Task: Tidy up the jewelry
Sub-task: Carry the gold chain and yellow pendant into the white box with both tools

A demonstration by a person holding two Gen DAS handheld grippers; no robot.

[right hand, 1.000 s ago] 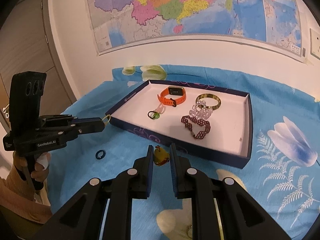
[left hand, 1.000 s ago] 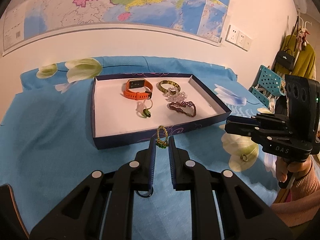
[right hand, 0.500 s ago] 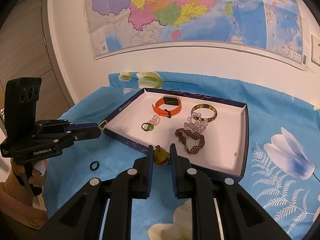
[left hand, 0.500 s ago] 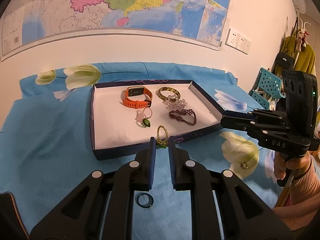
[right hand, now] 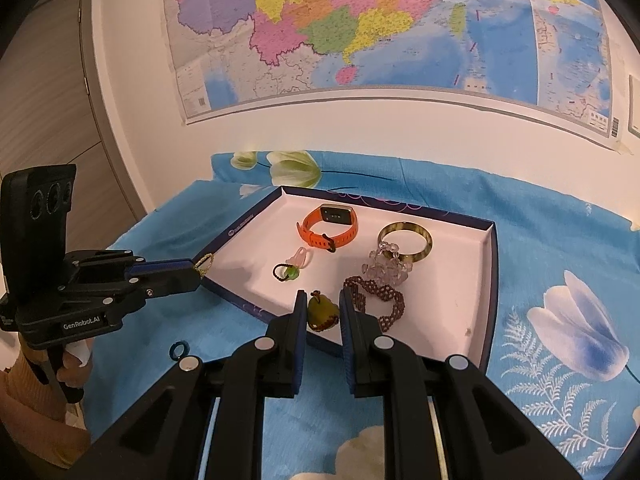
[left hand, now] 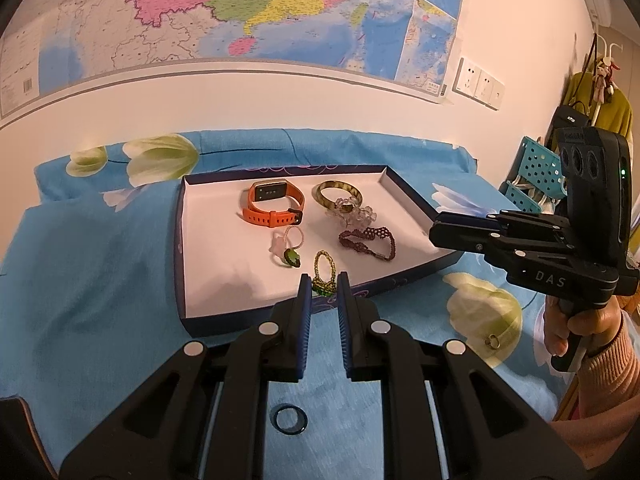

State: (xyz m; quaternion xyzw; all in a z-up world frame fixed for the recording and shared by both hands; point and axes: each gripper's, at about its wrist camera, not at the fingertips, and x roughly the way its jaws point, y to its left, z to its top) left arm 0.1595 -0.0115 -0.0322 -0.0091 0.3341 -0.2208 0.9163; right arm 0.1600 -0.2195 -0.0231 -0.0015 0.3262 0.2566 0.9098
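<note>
A shallow dark-blue tray point(left hand: 182, 264) point(right hand: 490, 292) with a white floor lies on the blue cloth. In it are an orange watch point(left hand: 272, 204) point(right hand: 330, 226), a yellow-brown bangle point(left hand: 337, 196) point(right hand: 405, 240), a clear bead bracelet point(right hand: 386, 266), a maroon bead bracelet point(left hand: 366, 242) point(right hand: 378, 294) and a pink and green ring point(left hand: 288, 246) point(right hand: 290, 270). My left gripper point(left hand: 322, 286) is shut on a gold bead loop point(left hand: 323, 268), held above the tray's near edge; it also shows in the right wrist view point(right hand: 198, 274). My right gripper point(right hand: 322, 312) is shut on a yellow-green pendant point(right hand: 322, 312) over the tray's near wall.
A dark blue ring point(left hand: 289, 420) point(right hand: 179, 350) lies on the cloth in front of the tray. A small gold ring point(left hand: 493, 342) lies on a printed flower at the right. A wall with a map stands behind the table. A turquoise chair point(left hand: 536, 176) is at the far right.
Both grippers have risen and moved forward toward the tray, each still holding its piece. The gold loop now hangs over the tray floor.
</note>
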